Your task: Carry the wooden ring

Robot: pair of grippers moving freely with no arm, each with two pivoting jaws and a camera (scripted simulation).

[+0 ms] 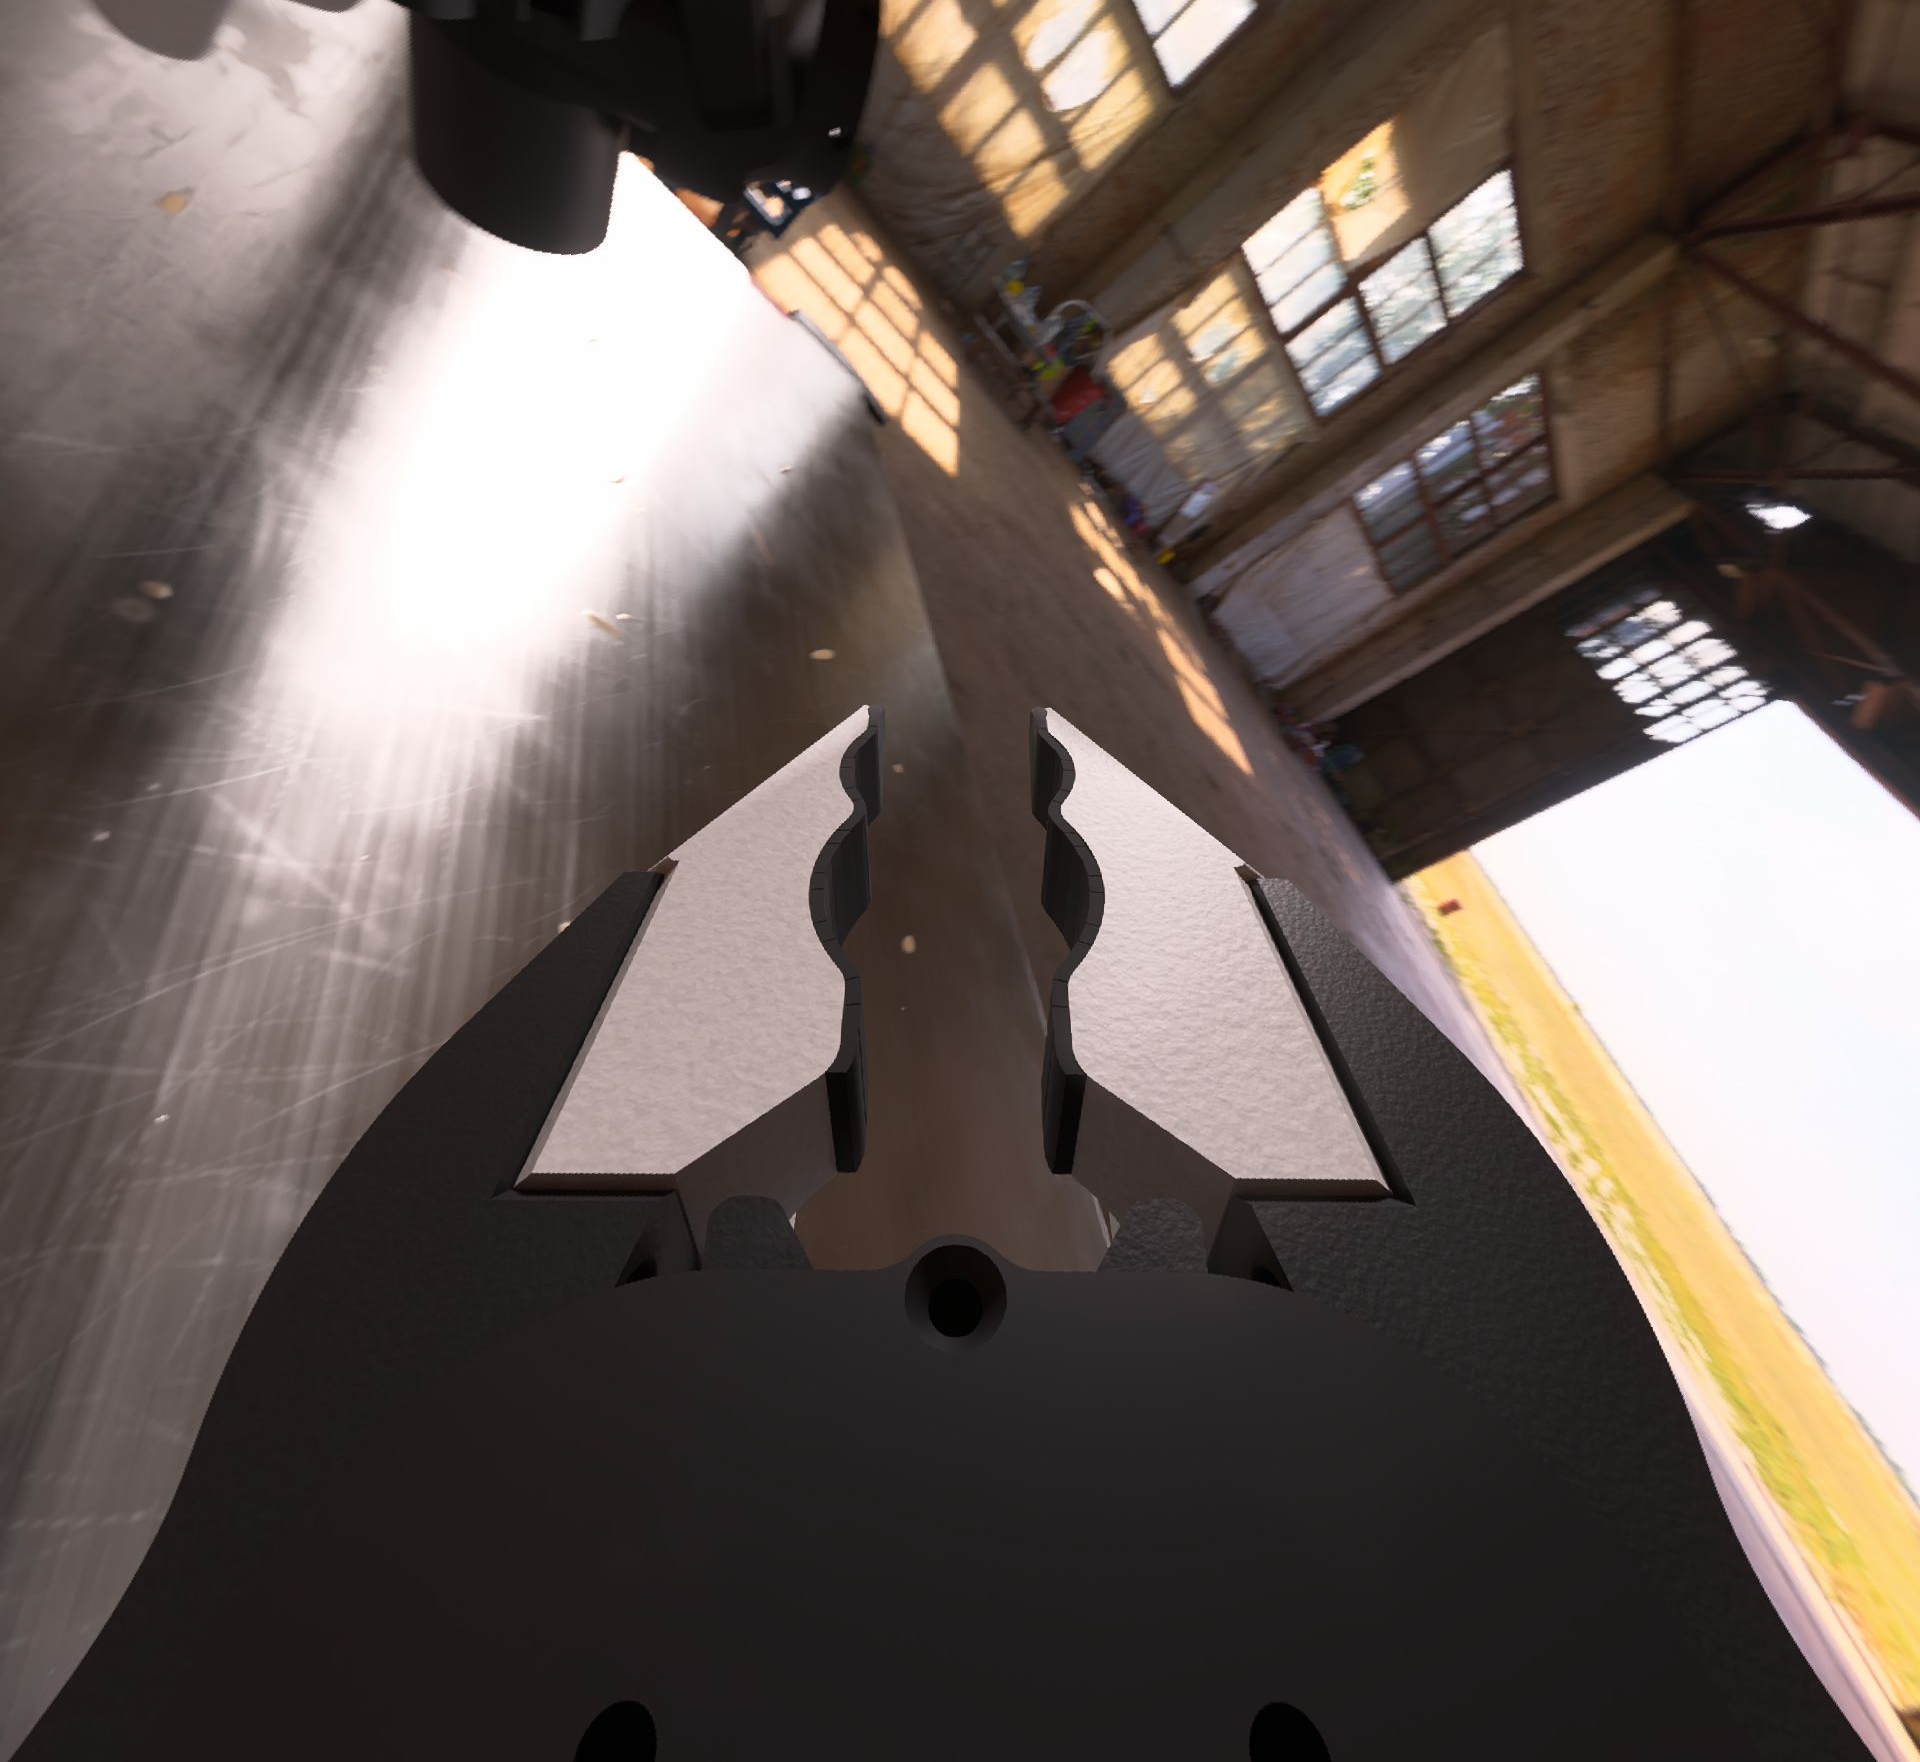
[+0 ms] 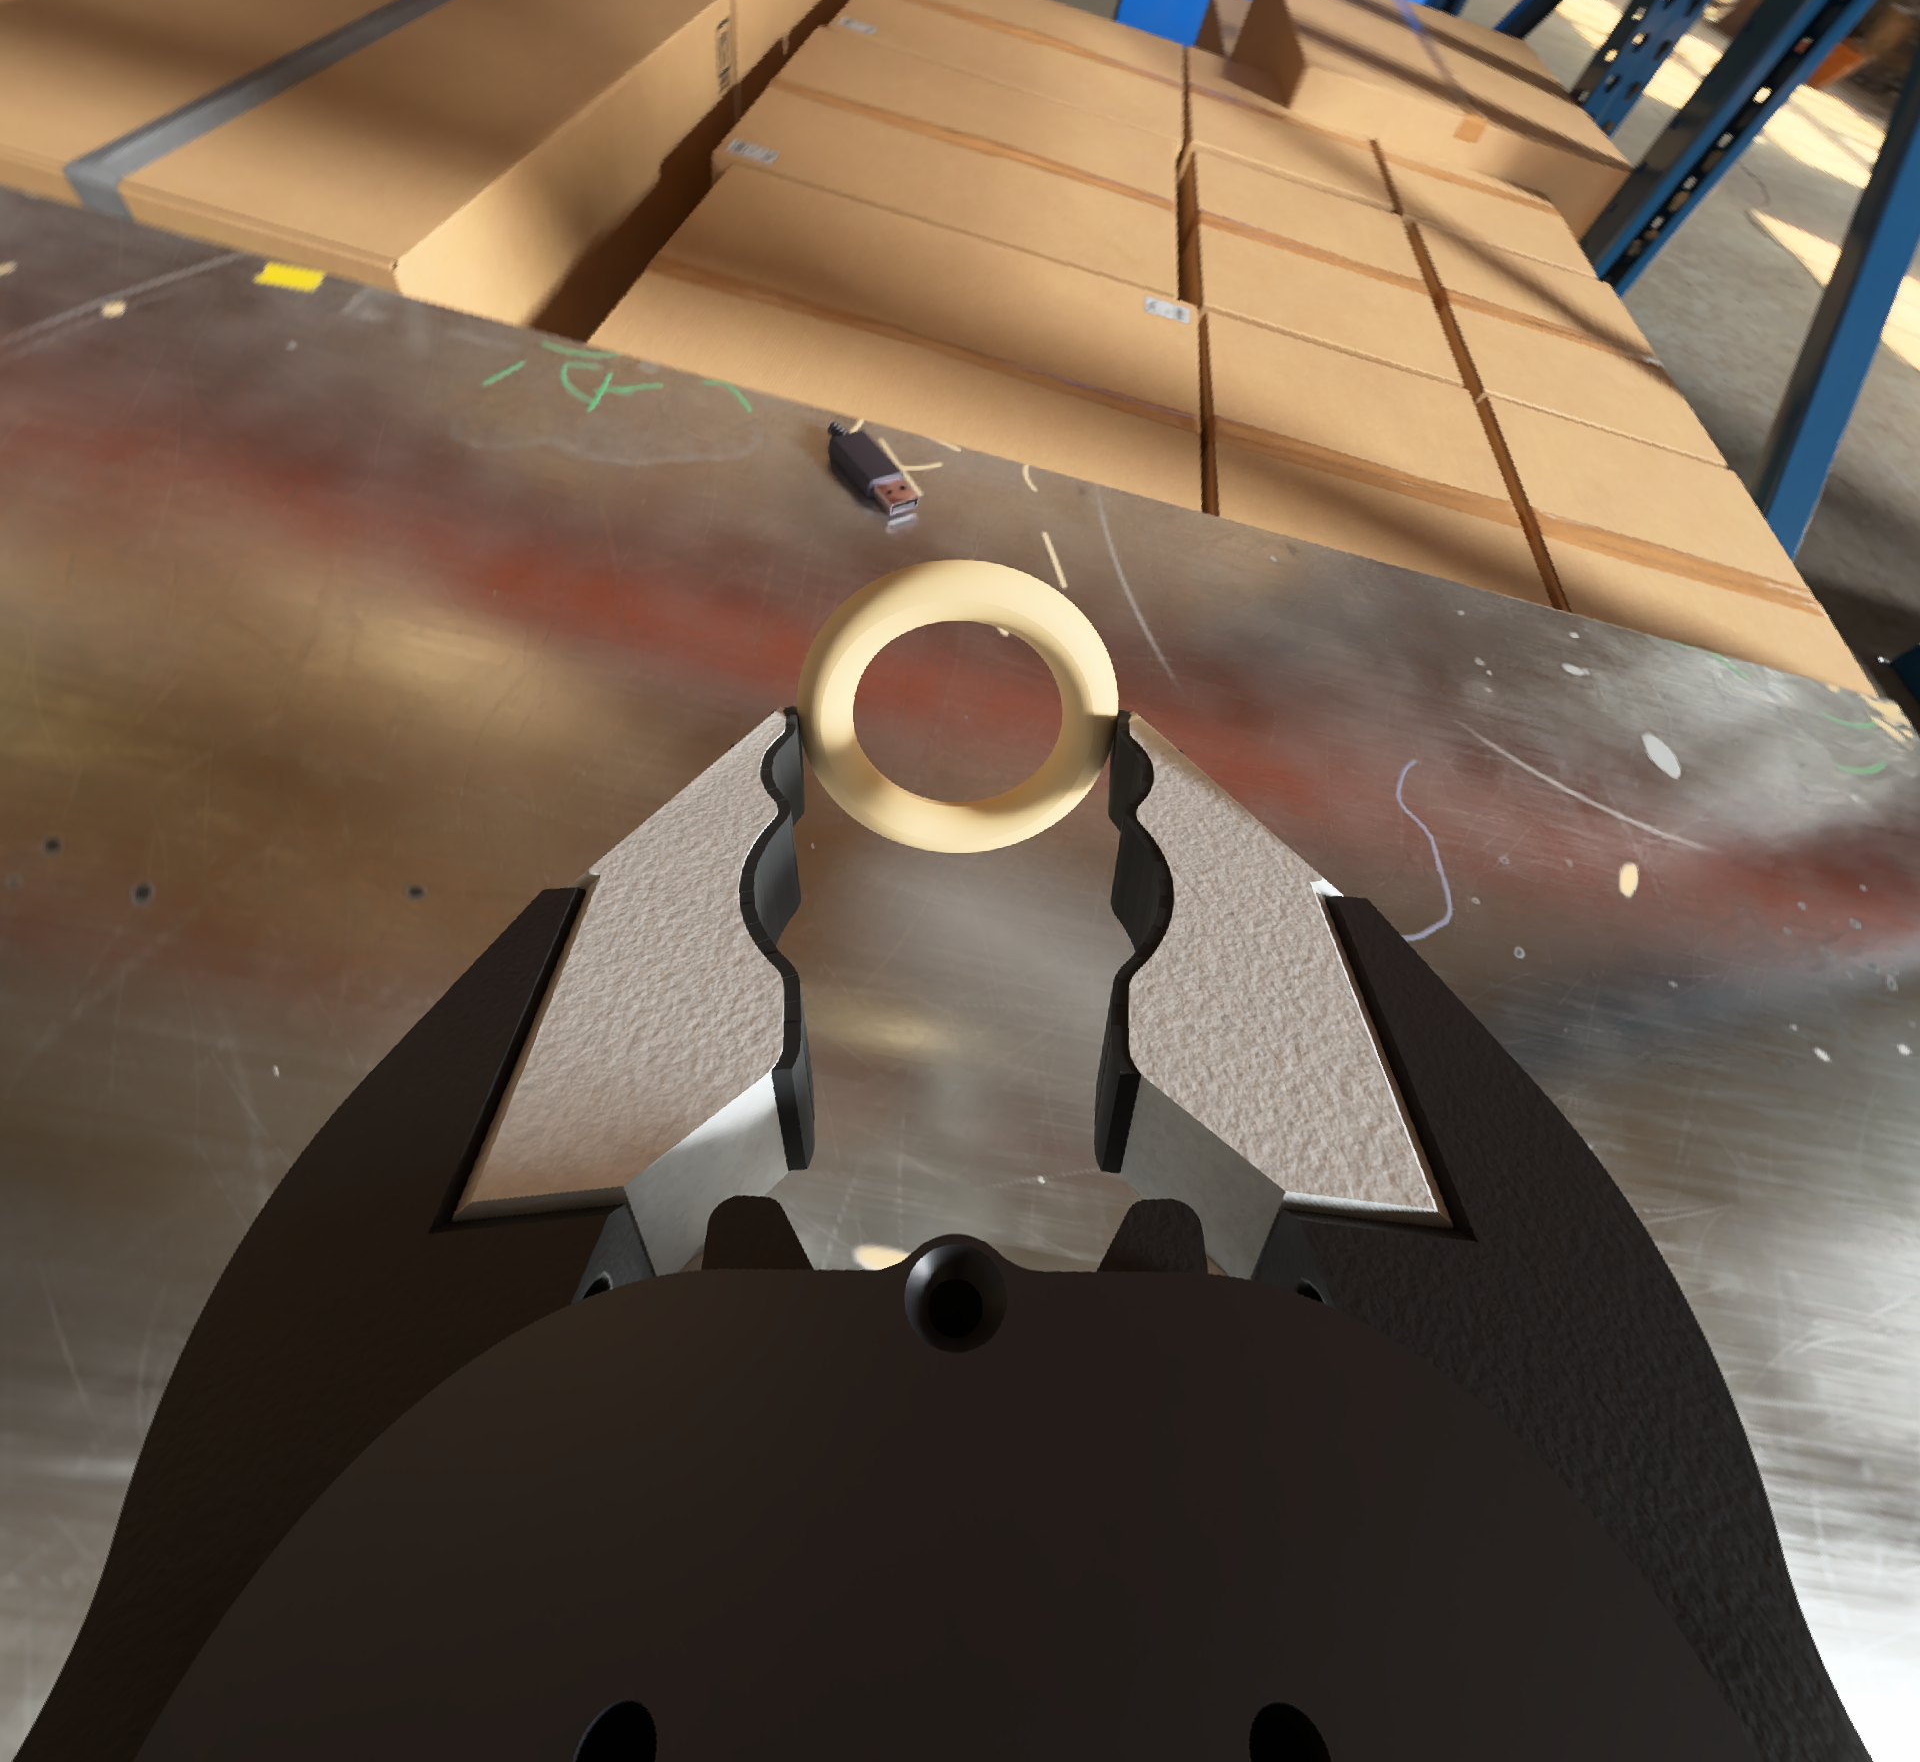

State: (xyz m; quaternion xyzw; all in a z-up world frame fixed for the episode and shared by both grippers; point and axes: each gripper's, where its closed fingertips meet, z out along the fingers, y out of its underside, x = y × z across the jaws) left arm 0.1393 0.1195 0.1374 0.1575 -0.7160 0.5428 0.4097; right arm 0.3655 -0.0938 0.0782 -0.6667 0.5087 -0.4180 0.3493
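The right claw (image 2: 958,725) pinches the wooden ring (image 2: 961,704) by its outer rim between its two fingertips, the ring raised off the table (image 2: 312,673). One ring, pale and smooth, a plain torus. At its 11 o'clock lies one black USB stick (image 2: 878,478) near the table's far edge. The table is scratched, reflective metal, flecked with paint. Beyond stand stacked cardboard boxes (image 2: 935,237) and blue racking (image 2: 1849,278). The left claw (image 1: 956,725) is slightly spread, gripping nothing, tilted above the same metal.
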